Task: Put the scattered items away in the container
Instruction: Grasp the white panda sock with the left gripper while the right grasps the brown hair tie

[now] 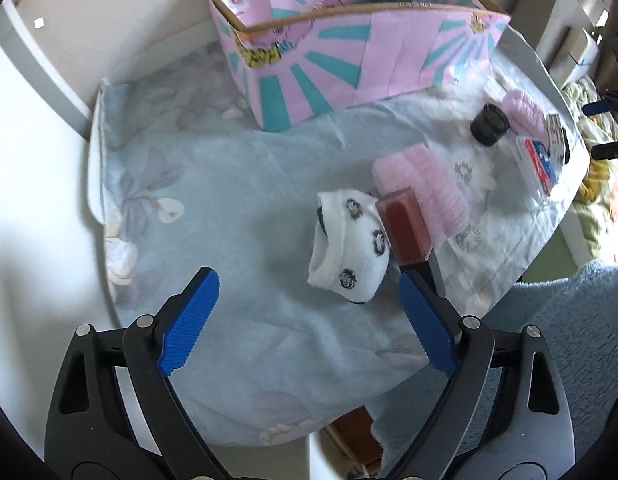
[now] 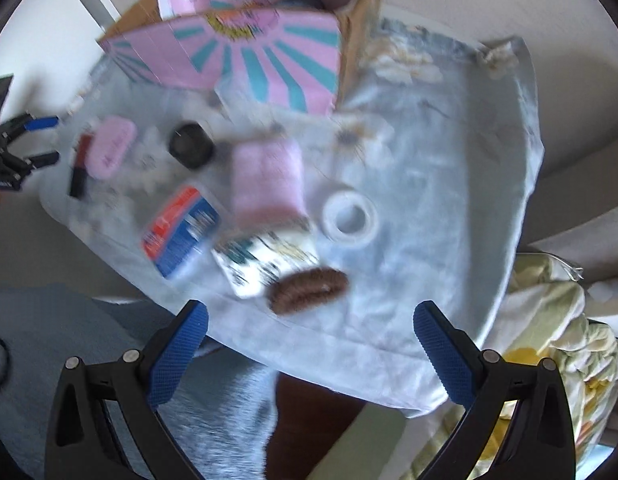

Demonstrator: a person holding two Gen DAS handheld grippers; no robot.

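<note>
Clearly this is the reaching step: nothing is held yet, and most of the clutter lies on the pale blue floral cloth [image 1: 237, 184] over the table. At its far side stands the pink cardboard box with teal rays [image 1: 349, 60], open at the top, with something dark already inside.

Nearer, the left gripper [image 1: 309, 316] hangs over the folded white sock with dark flower prints [image 1: 349, 244], its blue pads spread wide with only cloth between them. That sock looks like its target (a judgement). The sock's long axis runs from near the gripper's right finger up toward the box, slightly tilted, cuff edge facing left. Touching its right side is a clear rectangular case with a red inside [image 1: 405, 228], so the next move calls for sliding right and lowering the pads across the sock's short width without catching the case.

Over the other end, the right gripper [image 2: 311, 338] is likewise wide apart and empty, just short of a brown ridged hair clip [image 2: 309, 288] lying crosswise, beside a white tape roll [image 2: 351, 218].
</note>
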